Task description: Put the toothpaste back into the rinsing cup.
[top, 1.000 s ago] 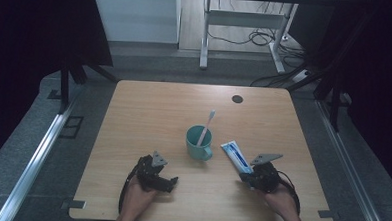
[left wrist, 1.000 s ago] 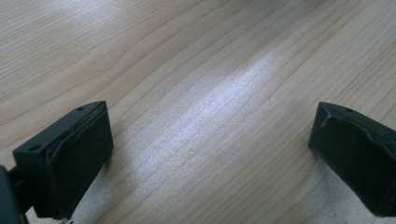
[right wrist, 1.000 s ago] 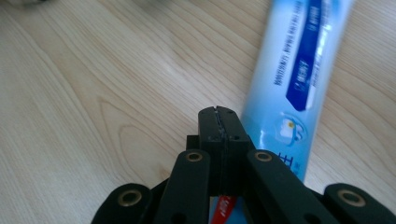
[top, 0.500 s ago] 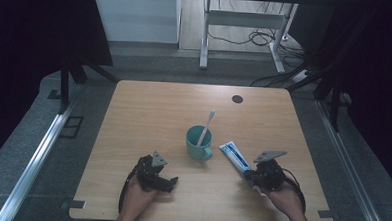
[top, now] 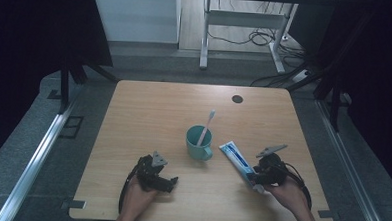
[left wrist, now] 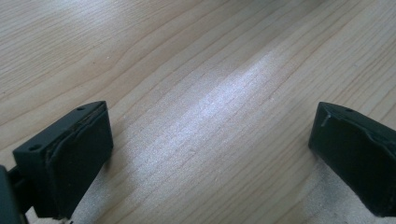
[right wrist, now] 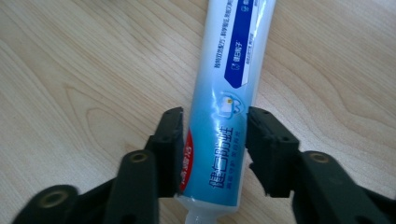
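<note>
Right gripper view: the right gripper [right wrist: 215, 128] has just been opening, its jaws straddling the white-and-blue plastic toothpaste tube [right wrist: 229, 84] lying flat on the wooden tabletop [right wrist: 70, 70] (a slight gap shows beside one pad). The left gripper [left wrist: 210, 154] rests released, jaws wide over bare wood.

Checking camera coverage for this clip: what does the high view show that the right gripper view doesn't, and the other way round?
High view: a green cup holding a toothbrush, and the open left gripper on the table. Right gripper view: print on the toothpaste tube, legible up close. Both: that tube lying flat between the right gripper's jaws, which have just been opening.
</note>
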Tool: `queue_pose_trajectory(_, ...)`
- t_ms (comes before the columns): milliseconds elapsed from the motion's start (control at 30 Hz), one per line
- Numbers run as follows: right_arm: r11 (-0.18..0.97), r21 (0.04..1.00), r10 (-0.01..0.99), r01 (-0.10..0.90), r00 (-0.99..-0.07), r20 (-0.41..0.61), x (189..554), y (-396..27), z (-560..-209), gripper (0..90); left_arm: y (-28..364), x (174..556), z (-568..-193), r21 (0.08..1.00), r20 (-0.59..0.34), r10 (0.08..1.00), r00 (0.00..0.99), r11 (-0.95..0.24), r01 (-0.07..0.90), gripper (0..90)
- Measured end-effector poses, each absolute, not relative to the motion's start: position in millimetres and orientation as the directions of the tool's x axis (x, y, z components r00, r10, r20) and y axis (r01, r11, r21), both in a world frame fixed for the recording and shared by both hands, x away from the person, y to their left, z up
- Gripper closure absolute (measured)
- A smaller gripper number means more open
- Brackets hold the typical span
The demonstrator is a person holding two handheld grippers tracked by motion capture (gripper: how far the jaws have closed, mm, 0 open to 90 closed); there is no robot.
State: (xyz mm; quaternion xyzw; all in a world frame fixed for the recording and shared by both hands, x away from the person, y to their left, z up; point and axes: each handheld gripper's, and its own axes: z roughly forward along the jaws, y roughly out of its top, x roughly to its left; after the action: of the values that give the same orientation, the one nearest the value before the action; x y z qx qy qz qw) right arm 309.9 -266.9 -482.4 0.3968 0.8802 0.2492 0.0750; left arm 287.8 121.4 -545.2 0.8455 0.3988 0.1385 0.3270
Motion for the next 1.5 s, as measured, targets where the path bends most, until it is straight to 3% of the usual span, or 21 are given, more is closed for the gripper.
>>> queue_pose_trajectory(500, 0.609, 0.300, 0.754, 0.734, -0.653, 0.069, 340.6, -250.6, -486.5, 34.5, 121.4, 287.7, -545.0, 0.662, -0.027, 0.766, 0.643, -0.468, 0.586, 0.0)
queue_pose_trajectory(1100, 0.703, 0.095, 0.708, 0.705, -0.707, 0.007, 367.4, -215.2, -490.6, 35.8, 121.4, 287.7, -544.9, 0.661, -0.027, 0.765, 0.643, -0.469, 0.586, 0.0)
queue_pose_trajectory(1500, 0.695, 0.036, 0.719, 0.719, -0.695, 0.011, 377.8, -203.5, -497.0, 43.1, 121.3, 287.6, -544.9, 0.661, -0.027, 0.766, 0.643, -0.469, 0.586, 0.0)
